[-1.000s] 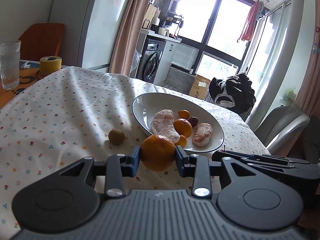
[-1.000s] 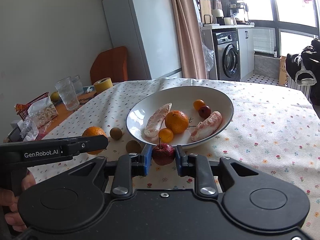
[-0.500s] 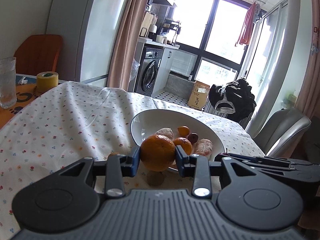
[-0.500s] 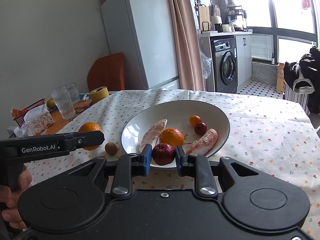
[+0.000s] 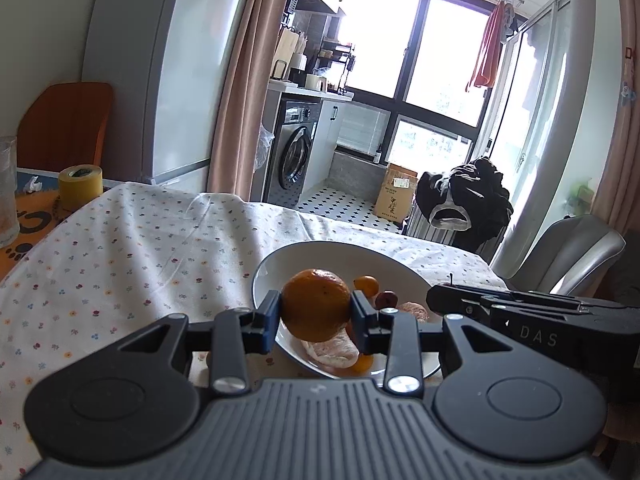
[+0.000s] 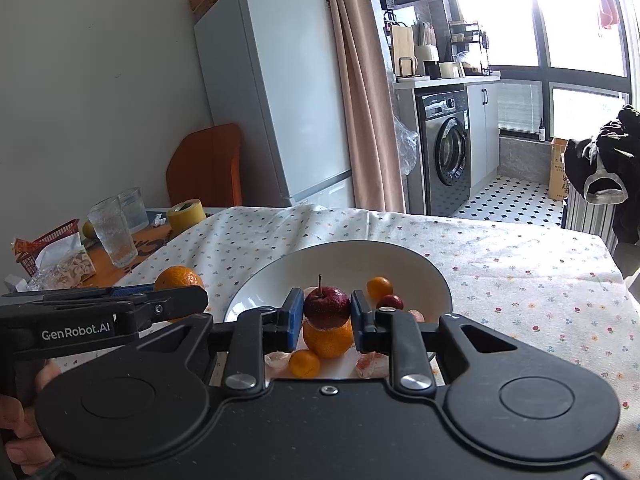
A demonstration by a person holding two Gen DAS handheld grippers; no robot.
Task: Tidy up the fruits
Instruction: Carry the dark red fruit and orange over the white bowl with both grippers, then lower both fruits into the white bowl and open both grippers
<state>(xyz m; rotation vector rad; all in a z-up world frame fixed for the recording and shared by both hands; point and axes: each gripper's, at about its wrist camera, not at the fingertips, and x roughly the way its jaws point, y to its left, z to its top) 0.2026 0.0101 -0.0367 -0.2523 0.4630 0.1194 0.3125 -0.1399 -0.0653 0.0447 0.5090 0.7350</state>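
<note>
Labels: GenRobot.AI on left tongs (image 6: pixel 178 300) (DAS on right tongs (image 5: pixel 440 304))

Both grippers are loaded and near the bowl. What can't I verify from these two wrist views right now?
- Near rim of the bowl: hidden by the gripper body in both views.
- Tablecloth fruit: none visible; gripper bodies block the near cloth.
- Pale peeled pieces: mostly behind the orange in the left gripper.
- Height of the red fruit above the bowl: unclear.

The held orange (image 5: pixel 316 309) hides part of the plate (image 5: pixel 320 254) contents behind it. The pale peeled segment (image 5: pixel 330 352) shows only partly below the left gripper (image 5: pixel 316 316). The left frame edge crops the glass (image 5: pixel 7 192).
</note>
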